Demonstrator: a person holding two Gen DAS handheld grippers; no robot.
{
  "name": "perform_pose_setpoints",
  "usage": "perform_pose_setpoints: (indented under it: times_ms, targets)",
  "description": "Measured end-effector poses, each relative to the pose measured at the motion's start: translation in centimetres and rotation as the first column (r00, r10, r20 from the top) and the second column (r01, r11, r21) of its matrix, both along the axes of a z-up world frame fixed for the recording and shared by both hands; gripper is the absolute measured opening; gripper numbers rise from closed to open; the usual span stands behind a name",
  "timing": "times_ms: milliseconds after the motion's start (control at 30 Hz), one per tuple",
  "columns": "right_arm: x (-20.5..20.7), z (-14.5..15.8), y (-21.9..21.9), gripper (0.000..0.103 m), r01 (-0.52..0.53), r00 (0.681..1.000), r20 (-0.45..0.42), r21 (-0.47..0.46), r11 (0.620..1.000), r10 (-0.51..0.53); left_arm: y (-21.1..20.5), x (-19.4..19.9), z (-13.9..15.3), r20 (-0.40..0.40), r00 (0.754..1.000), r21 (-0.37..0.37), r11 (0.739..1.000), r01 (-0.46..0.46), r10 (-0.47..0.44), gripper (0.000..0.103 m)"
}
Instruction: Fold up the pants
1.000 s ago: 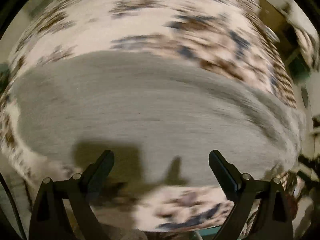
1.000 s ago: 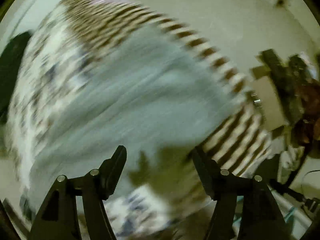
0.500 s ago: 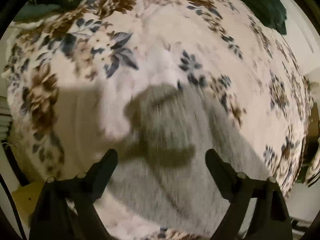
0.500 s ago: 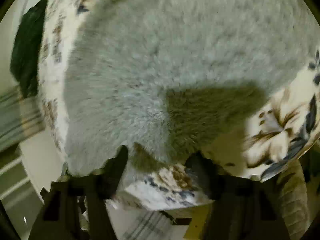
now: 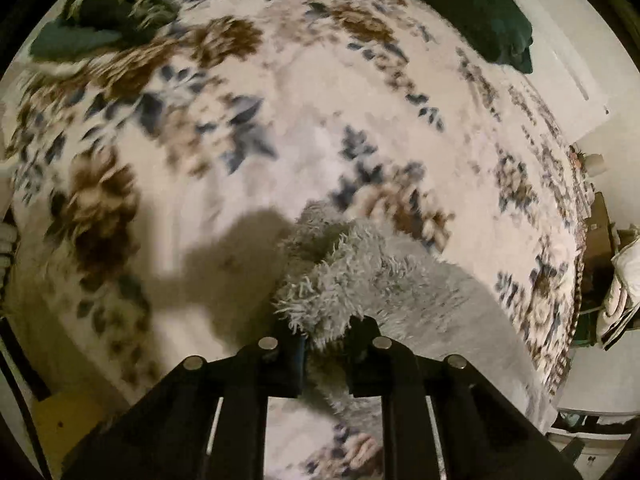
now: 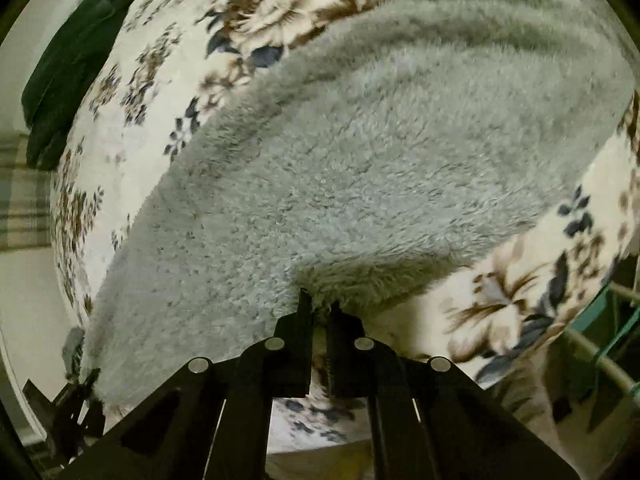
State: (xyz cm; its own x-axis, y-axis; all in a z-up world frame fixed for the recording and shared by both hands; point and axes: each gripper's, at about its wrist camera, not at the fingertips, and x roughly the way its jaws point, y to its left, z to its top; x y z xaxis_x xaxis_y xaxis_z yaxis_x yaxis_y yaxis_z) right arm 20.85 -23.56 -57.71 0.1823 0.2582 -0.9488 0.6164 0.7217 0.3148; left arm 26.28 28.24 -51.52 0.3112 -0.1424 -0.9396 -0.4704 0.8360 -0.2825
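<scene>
The pants (image 5: pixel 384 280) are grey fluffy fleece, spread on a floral bedspread (image 5: pixel 192 128). In the left wrist view a bunched end of the fabric sticks up between the jaws of my left gripper (image 5: pixel 326 332); the jaws are closing and pinch that fleece. In the right wrist view the pants (image 6: pixel 380 160) fill the middle as a broad grey sheet. My right gripper (image 6: pixel 320 308) bites their near edge, its jaws closing to a narrow gap with fleece caught at the tips. Both grippers point steeply down at the bedspread (image 6: pixel 516 300).
A dark green cloth (image 5: pixel 480 12) lies at the bed's far right edge, and another green bundle (image 5: pixel 100 12) at the far left. The dark cloth (image 6: pixel 68 72) also shows in the right wrist view. Cluttered furniture (image 5: pixel 600 248) stands beyond the bed's right side.
Both grippers swept across the bed and came down on the pants' edge. Their jaws, wide apart before, have closed onto the grey fleece.
</scene>
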Motion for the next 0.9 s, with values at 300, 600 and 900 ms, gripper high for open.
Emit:
perform_pose_setpoints:
  times_ms: [300, 600, 900]
  targets:
    - [-0.6, -4.6, -2.1, 0.033, -0.104, 0.978, -0.172, 0.103, 0.989, 0.12, 0.9, -3.2, -6.6, -0.208, 0.978, -0.01, 1.0, -0.003, 0.001, 0.04]
    - [7.3, 3.3, -2.6, 0.065, -0.322, 0.944, -0.026, 0.148, 0.935, 0.329, -4.8, 2.2, 0.3, -0.119, 0.975, 0.188, 0.96, 0.207, -0.187, 0.095]
    - [24.8, -5.8, -4.7, 0.065, -0.426, 0.873, -0.068, 0.372, 0.824, 0.482, -19.0, 11.1, -2.2, -0.165, 0.921, 0.069, 0.928, 0.367, -0.352, 0.095]
